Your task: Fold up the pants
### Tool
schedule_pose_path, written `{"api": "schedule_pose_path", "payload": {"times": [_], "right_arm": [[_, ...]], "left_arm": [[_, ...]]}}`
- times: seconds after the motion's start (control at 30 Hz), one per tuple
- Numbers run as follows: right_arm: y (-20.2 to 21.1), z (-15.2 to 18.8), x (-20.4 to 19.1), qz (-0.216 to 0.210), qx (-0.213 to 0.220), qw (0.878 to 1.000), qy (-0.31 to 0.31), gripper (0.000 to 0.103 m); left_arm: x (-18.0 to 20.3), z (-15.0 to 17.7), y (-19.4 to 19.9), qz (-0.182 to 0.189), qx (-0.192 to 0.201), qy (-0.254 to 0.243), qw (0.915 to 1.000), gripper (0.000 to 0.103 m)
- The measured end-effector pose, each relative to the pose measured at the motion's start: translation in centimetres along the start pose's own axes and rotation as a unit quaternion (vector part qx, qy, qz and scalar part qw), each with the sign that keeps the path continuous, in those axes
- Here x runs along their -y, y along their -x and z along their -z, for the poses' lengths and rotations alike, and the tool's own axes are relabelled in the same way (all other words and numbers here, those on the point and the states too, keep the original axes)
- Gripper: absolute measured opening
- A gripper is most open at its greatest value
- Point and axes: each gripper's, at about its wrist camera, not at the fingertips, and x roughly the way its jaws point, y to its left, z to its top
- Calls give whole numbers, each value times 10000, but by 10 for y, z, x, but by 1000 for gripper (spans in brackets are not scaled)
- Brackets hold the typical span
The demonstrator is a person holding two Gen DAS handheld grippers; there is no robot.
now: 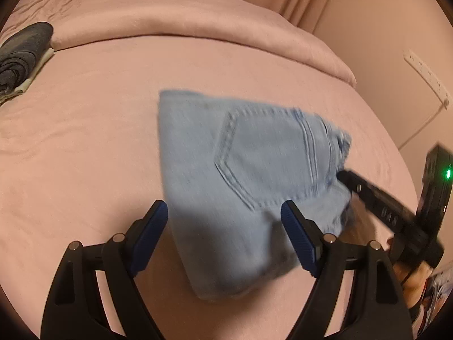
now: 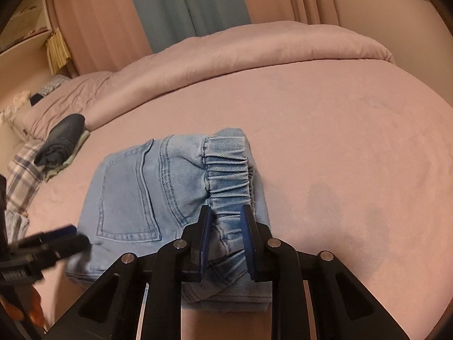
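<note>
Folded light-blue denim pants lie on the pink bed sheet, back pocket facing up. My left gripper hovers over their near part, open, its blue pads on either side of the fabric without pressing it. In the right wrist view the pants show their gathered elastic waistband, and my right gripper is shut on it, denim bunched between the pads. The right gripper reaches the pants' right edge in the left wrist view. My left gripper appears blurred at the lower left.
A dark folded garment rests on a pale cloth at the bed's left side, next to plaid fabric. A rolled pink duvet runs across the back. Curtains hang behind, and a power strip is on the right wall.
</note>
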Motion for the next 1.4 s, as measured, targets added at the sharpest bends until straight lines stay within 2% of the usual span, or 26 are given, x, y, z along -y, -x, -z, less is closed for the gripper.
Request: {"api": "schedule_pose_path", "payload": {"times": [0.13, 0.27, 0.37, 0.47, 0.53, 0.67, 0.73, 0.8, 0.93, 1.0, 1.1, 1.17, 1.27, 1.33, 1.4], "right_arm": [[3, 0, -4, 98, -40, 9999, 112, 23], [2, -1, -11, 179, -88, 9997, 170, 23], [1, -1, -12, 215, -112, 9995, 192, 23], [0, -1, -12, 212, -133, 9995, 203, 23], [1, -2, -12, 226, -162, 9994, 221, 23], [20, -10, -25, 321, -74, 9990, 297, 23], [31, -18, -34, -55, 73, 9994, 344, 23], [28, -29, -48, -359, -2, 9983, 468, 23], [4, -40, -67, -853, -529, 9943, 365, 24], [0, -30, -89, -1264, -729, 9873, 624, 24], [-10, -11, -121, -1638, -1013, 9745, 1155, 28], [-23, -16, -134, -1469, -1166, 9732, 1329, 28], [-35, -40, -134, -1401, -1208, 9774, 1021, 31], [-45, -57, -132, -1395, -1263, 9779, 912, 42], [-64, -68, -131, -1444, -1492, 9747, 824, 45]], "left_arm": [[-3, -17, -3, -26, 170, 102, 9998, 81], [-2, -43, -26, -258, 292, -7, 9992, 81], [-11, -58, -47, -314, 100, 72, 9994, 80], [-29, -61, -79, 26, -547, 463, 9974, 82], [-38, -64, -84, 258, -530, 615, 9964, 83], [-38, -68, -82, 346, -528, 485, 9968, 82], [-45, -66, -79, 553, -457, 624, 9955, 81], [-57, -64, -75, 793, -418, 920, 9917, 77], [-83, -67, -66, 1136, -344, 1579, 9803, 75], [-92, -69, -57, 1235, -335, 1722, 9767, 75], [-95, -49, -37, 1547, -482, 1754, 9711, 75], [-96, -27, -27, 1617, -580, 1730, 9698, 75], [-105, 5, -14, 1801, -500, 1871, 9644, 64], [-107, 17, -5, 1870, -460, 1920, 9623, 62], [-96, 26, -1, 1906, -550, 1771, 9640, 62]]}}
